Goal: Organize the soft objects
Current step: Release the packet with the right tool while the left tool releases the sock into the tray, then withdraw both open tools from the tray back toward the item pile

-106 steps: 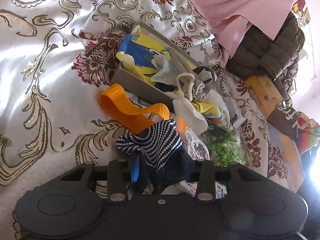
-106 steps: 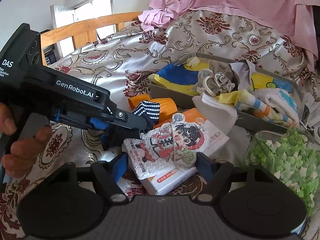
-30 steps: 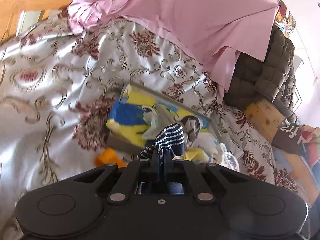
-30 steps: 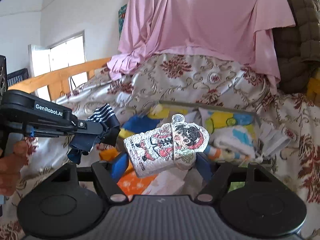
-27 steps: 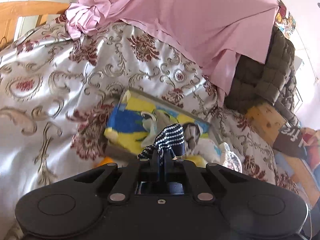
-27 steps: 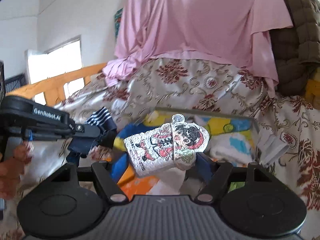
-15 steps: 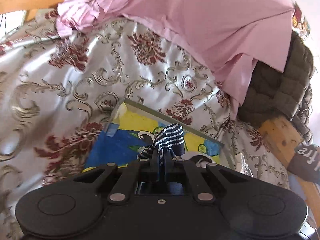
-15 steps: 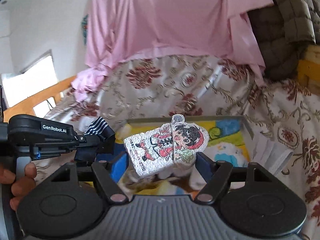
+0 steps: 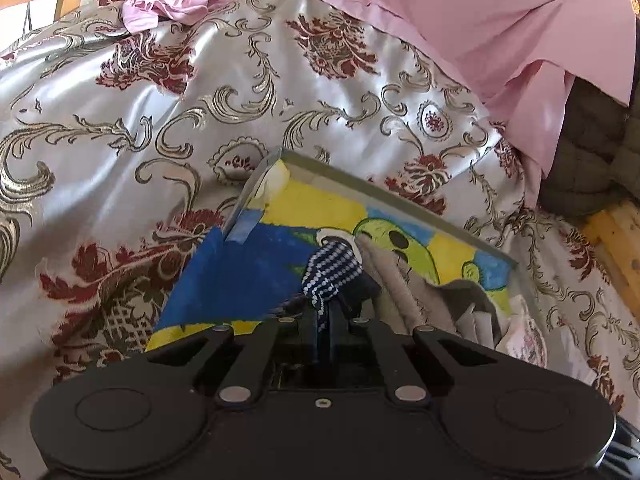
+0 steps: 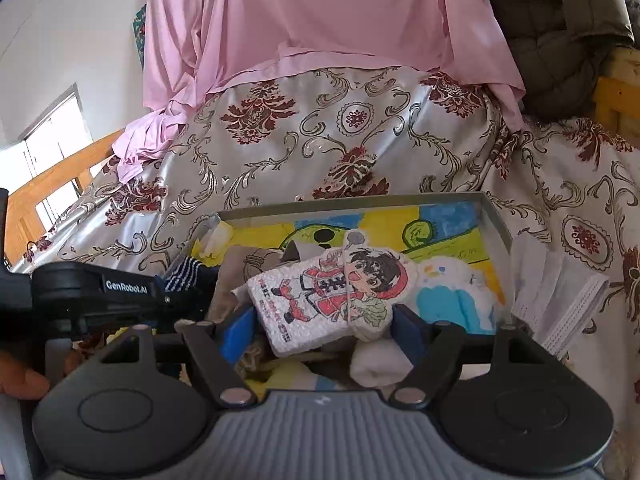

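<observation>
- Two tools hang over a grey tray point(image 10: 496, 220) that lies on a bed under a floral satin bedspread point(image 9: 120, 128).
- Left tool point(image 9: 322, 320): fingers pressed together, pinching a navy dotted sock point(image 9: 332, 268) above the tray's blue-and-yellow cartoon towel point(image 9: 240, 276).
- Right tool point(image 10: 324, 320): fingers spread wide, their blue pads gripping a cartoon-printed sponge pad point(image 10: 328, 292) from both sides, over the tray's heaped cloths.
- A grey cloth point(image 9: 404, 292) lies just beside the sock.
- Folded face masks point(image 10: 560, 292) rest outside the tray's right wall.
- Pink sheet point(image 10: 320, 12) drapes behind; a dark quilted jacket point(image 10: 560, 12) sits at far right.
- A person's fingers point(image 10: 20, 380) show at the left edge.
</observation>
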The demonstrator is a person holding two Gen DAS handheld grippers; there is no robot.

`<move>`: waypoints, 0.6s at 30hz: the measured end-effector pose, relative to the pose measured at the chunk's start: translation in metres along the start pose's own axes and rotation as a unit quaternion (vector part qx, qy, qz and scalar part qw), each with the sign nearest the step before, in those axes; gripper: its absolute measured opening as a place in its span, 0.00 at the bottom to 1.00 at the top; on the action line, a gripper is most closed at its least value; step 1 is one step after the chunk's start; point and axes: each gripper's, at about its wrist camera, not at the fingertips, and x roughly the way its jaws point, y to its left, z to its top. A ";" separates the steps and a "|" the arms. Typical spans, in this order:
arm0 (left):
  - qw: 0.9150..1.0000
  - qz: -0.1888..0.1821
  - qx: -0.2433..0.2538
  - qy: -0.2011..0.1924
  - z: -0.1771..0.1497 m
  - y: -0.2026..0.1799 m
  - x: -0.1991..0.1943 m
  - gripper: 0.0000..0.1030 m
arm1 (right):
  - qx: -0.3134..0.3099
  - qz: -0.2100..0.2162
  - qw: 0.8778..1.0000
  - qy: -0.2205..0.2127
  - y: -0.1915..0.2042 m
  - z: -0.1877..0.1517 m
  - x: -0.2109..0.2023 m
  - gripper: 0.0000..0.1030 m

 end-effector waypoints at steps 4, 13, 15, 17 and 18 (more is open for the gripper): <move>1.000 0.007 0.009 0.007 -0.003 -0.002 0.000 0.14 | -0.001 -0.001 1.000 -0.001 0.001 0.001 -0.002 0.76; 1.000 0.018 0.014 0.011 -0.005 -0.004 -0.019 0.34 | 0.012 -0.007 1.000 -0.007 -0.002 0.006 -0.014 0.85; 1.000 0.017 0.015 0.009 -0.005 -0.004 -0.028 0.41 | 0.013 -0.009 1.000 -0.011 -0.003 0.007 -0.021 0.88; 1.000 0.017 0.018 0.002 -0.005 -0.005 -0.039 0.47 | 0.014 -0.009 1.000 -0.017 -0.003 0.009 -0.030 0.91; 1.000 0.018 0.019 -0.002 -0.005 -0.006 -0.045 0.51 | 0.016 -0.010 1.000 -0.022 -0.003 0.010 -0.036 0.92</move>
